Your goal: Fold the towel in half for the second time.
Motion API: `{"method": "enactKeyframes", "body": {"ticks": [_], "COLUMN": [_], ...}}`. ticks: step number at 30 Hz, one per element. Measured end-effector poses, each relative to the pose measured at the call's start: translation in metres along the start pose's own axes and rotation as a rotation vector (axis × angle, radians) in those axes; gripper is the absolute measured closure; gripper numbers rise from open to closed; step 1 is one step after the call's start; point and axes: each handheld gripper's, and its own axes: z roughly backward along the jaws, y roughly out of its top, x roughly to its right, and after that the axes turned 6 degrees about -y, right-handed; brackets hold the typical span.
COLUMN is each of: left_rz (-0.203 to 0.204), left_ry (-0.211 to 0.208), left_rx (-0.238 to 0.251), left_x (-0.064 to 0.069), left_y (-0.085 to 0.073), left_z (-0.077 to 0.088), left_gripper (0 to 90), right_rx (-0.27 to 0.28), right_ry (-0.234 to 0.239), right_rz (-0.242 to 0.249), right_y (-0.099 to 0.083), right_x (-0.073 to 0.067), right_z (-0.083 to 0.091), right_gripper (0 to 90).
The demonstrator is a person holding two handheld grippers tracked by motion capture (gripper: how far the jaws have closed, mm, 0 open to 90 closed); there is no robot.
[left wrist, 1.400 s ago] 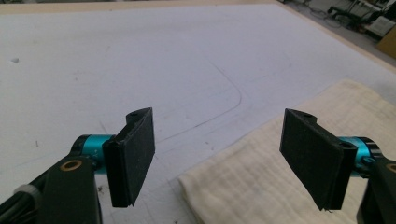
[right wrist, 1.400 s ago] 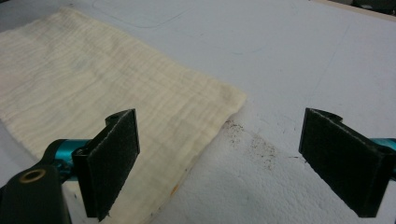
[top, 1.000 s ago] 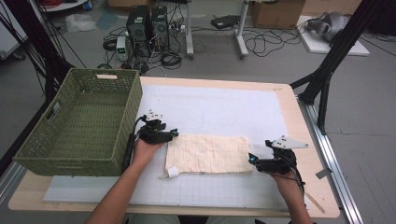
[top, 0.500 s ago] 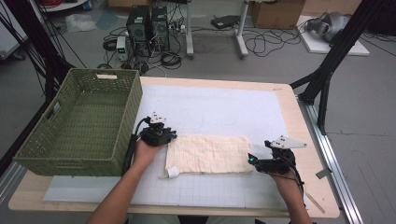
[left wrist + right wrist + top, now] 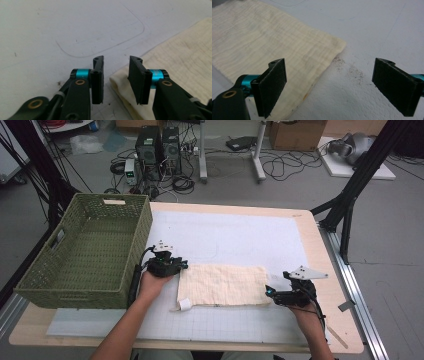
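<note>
A cream, crinkled cloth (image 5: 225, 284) lies flat on the white mat, with a small folded tab (image 5: 184, 305) at its near left corner. My left gripper (image 5: 182, 265) sits at the cloth's far left corner. In the left gripper view its jaws (image 5: 116, 60) stand a little apart and have just been opening. The cloth's edge (image 5: 180, 62) lies under the gap and the right jaw, unpressed. My right gripper (image 5: 270, 292) rests at the cloth's near right corner. Its jaws (image 5: 331, 62) stand wide open just above the cloth (image 5: 274, 37) corner and the mat.
A green woven basket (image 5: 115, 202) stands at the table's left, close to my left hand. The white gridded mat (image 5: 235, 235) covers most of the wooden table (image 5: 320, 240). A black stand leg (image 5: 345, 215) rises past the right edge.
The left gripper's jaws look narrower than a second ago. Both hands and the cloth have stayed in place.
</note>
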Motion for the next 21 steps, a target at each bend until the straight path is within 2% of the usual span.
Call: {"method": "enactKeyframes", "body": {"ticks": [4, 7, 9, 11, 14, 16, 21], "left_rz": [-0.03, -0.088, -0.107, -0.102, -0.099, -0.082, -0.052], "left_ry": [-0.008, 0.008, 0.015, 0.016, 0.015, 0.012, 0.006], "left_rx": [-0.014, -0.043, -0.045, -0.045, -0.043, -0.035, -0.03], "left_x": [0.003, 0.008, 0.01, 0.01, 0.009, 0.009, 0.005], "left_y": [-0.003, -0.003, -0.003, -0.004, -0.004, -0.004, -0.004], "left_z": [-0.002, -0.003, -0.004, -0.004, -0.003, -0.004, -0.002], "left_gripper": [64.5, 78.2, 82.8, 83.7, 83.9, 83.9, 83.9], "right_rx": [-0.003, -0.008, -0.011, -0.018, -0.02, -0.036, -0.088], "right_ry": [0.003, 0.006, 0.006, -0.002, -0.017, -0.036, -0.021], "right_rz": [0.002, 0.001, 0.002, -0.006, -0.053, -0.045, -0.068], "right_y": [0.0, 0.0, 0.001, 0.002, 0.007, 0.012, 0.022], "right_x": [-0.001, -0.001, -0.001, 0.001, 0.007, 0.01, 0.018], "right_z": [-0.001, -0.002, -0.004, -0.008, -0.015, -0.02, -0.048], "right_gripper": [11.7, 11.7, 11.7, 11.7, 11.7, 11.7, 12.0]}}
